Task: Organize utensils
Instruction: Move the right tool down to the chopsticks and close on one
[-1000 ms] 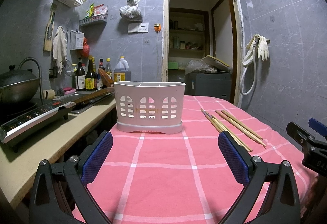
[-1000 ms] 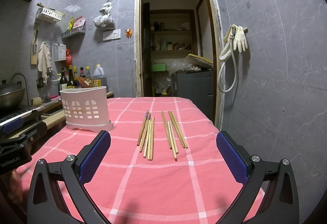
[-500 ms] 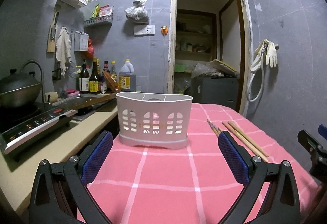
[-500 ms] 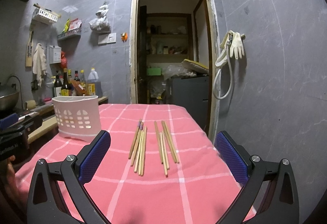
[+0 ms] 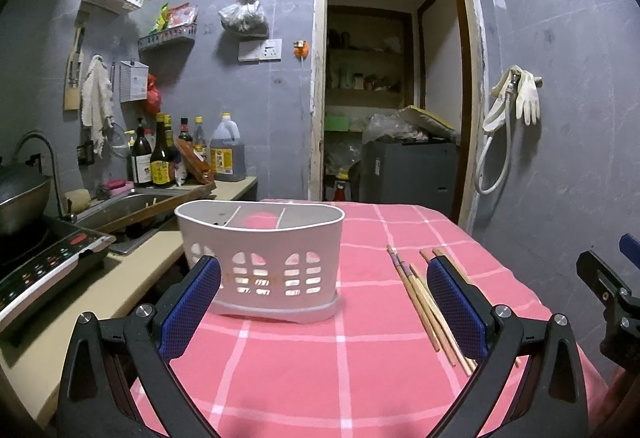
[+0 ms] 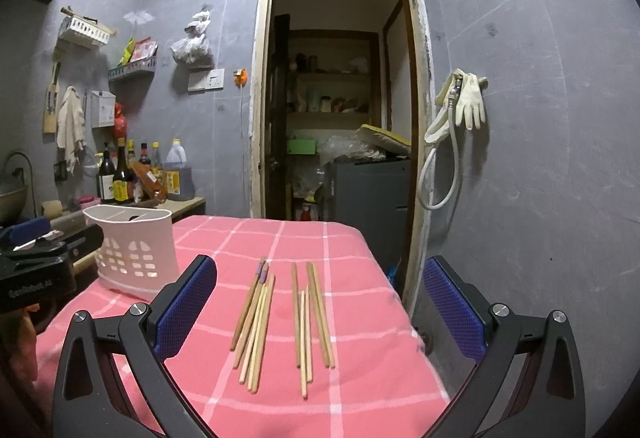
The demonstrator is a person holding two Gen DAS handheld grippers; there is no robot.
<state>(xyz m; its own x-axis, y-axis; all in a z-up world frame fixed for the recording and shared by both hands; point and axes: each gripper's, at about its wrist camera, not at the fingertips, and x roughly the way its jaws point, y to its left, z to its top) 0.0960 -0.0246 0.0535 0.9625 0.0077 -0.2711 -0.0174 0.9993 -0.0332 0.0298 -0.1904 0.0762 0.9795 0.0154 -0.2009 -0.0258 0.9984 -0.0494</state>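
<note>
A white slotted utensil holder (image 5: 261, 257) stands upright on the pink checked tablecloth (image 5: 320, 366), with my left gripper (image 5: 322, 304) open just in front of it and empty. Wooden chopsticks (image 5: 420, 302) lie to the holder's right, partly behind the left gripper's right finger. In the right wrist view two loose bundles of chopsticks (image 6: 256, 322) (image 6: 312, 318) lie flat on the cloth, directly ahead of my open, empty right gripper (image 6: 320, 306). The holder (image 6: 134, 250) sits at the left there. Its compartments look empty.
A kitchen counter with an induction cooker (image 5: 44, 270), a sink (image 5: 132, 206) and bottles (image 5: 160, 158) runs along the left. An open doorway (image 5: 392, 98) lies behind the table. The table's right edge (image 6: 396, 298) drops off close to the grey tiled wall.
Both grippers moved forward and dipped slightly. The holder now looms closer to the left gripper, and the chopsticks lie nearer the right gripper. Nothing on the table moved.
</note>
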